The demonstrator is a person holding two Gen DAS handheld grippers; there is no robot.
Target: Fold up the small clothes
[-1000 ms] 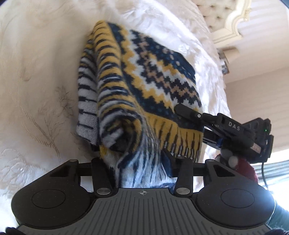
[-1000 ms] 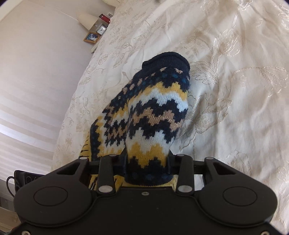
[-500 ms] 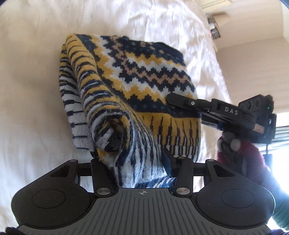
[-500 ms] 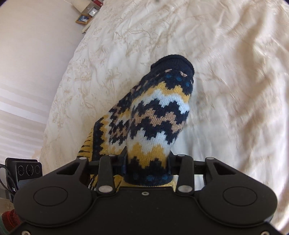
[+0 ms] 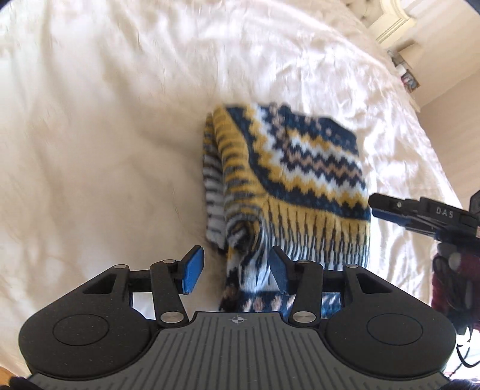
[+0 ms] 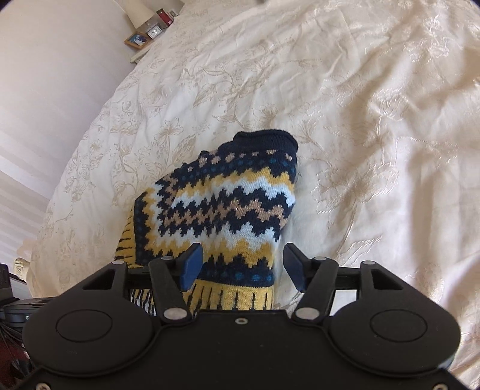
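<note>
A small knitted sweater (image 5: 294,180) in navy, yellow, white and tan zigzags lies folded on the cream bedspread (image 5: 105,135). My left gripper (image 5: 237,274) stands open at its striped near edge, with cloth lying between the spread fingers. In the right wrist view the same sweater (image 6: 228,204) rests folded with its navy collar at the far end. My right gripper (image 6: 243,267) is open too, its fingers on either side of the yellow ribbed hem. The right gripper's fingers (image 5: 390,207) show at the sweater's right side in the left wrist view.
The embroidered cream bedspread (image 6: 375,120) stretches all around the sweater. A nightstand with a clock and a framed picture (image 6: 144,36) stands by the wall beyond the bed's edge. A padded headboard (image 5: 387,18) rises at the far right. A dark red sleeve (image 5: 450,279) is at the right.
Both grippers were shut on the sweater and holding it up; both have now opened, and the sweater lies folded on the bed.
</note>
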